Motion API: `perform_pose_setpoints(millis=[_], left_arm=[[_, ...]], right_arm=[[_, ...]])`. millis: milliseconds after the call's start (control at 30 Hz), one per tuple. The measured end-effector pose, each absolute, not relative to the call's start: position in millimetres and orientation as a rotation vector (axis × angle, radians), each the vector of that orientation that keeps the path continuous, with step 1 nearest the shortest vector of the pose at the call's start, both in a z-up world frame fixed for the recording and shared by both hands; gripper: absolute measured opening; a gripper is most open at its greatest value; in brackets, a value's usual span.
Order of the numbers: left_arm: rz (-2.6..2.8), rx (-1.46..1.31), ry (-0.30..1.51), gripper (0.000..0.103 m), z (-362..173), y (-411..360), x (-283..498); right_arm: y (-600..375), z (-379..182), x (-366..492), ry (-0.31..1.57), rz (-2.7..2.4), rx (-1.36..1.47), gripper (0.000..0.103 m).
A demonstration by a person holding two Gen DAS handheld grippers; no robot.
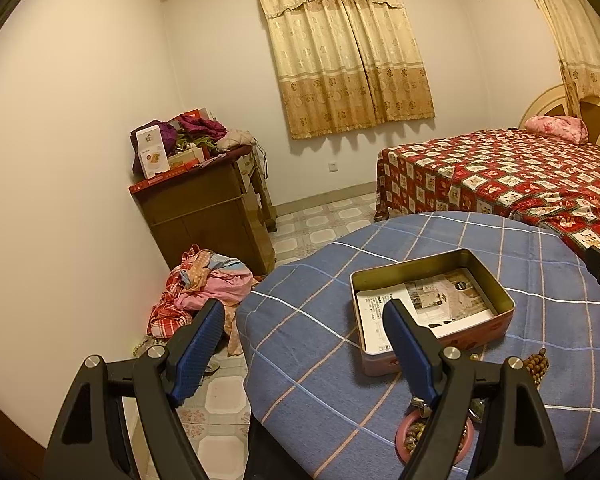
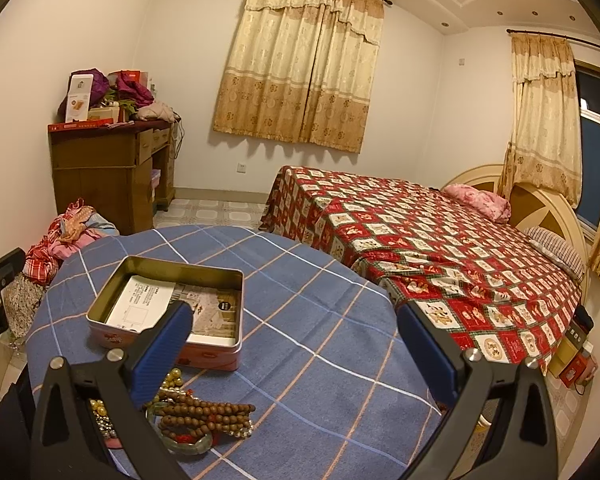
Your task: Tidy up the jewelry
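Both grippers hang over the round table draped in a blue checked cloth (image 2: 300, 300), and both are spread wide with nothing between their blue pads. The left gripper (image 1: 304, 340) has its right finger in front of the open rectangular pink metal tin (image 1: 496, 296), which sits just ahead and slightly right of it; printed paper sheets (image 1: 440, 300) line the tin's bottom. Right under that finger's base, a small pink bowl of beads (image 1: 410, 436) peeks out, mostly hidden.

Over to the right gripper (image 2: 296, 332): the same tin (image 2: 100, 312) lies ahead to its left, partly behind its left finger. Close below that finger sits the jewelry heap, a coiled strand of round brown wooden beads (image 2: 208, 412), matte and evenly sized, resting on a pale green glassy bangle (image 2: 188, 446) with a touch of red cord. Yellowish pearly beads (image 2: 172, 380) show just behind, touching the tin's near wall or nearly so. More shiny beads lie in the pink bowl (image 2: 112, 442) beneath the finger's arm.
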State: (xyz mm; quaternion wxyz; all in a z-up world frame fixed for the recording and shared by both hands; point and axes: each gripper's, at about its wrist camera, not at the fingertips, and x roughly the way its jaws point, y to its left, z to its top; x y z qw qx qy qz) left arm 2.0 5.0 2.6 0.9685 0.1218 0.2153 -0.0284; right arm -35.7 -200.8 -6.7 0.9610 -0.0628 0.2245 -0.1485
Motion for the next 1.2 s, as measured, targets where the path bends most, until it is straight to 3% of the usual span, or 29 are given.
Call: perform_pose_setpoints(millis=[1200], left_arm=[[-0.051,0.254,0.431,0.081,4,8,5]], right_arm=[[-194,-7,-36,0.448,-0.303,-0.133,0.103]])
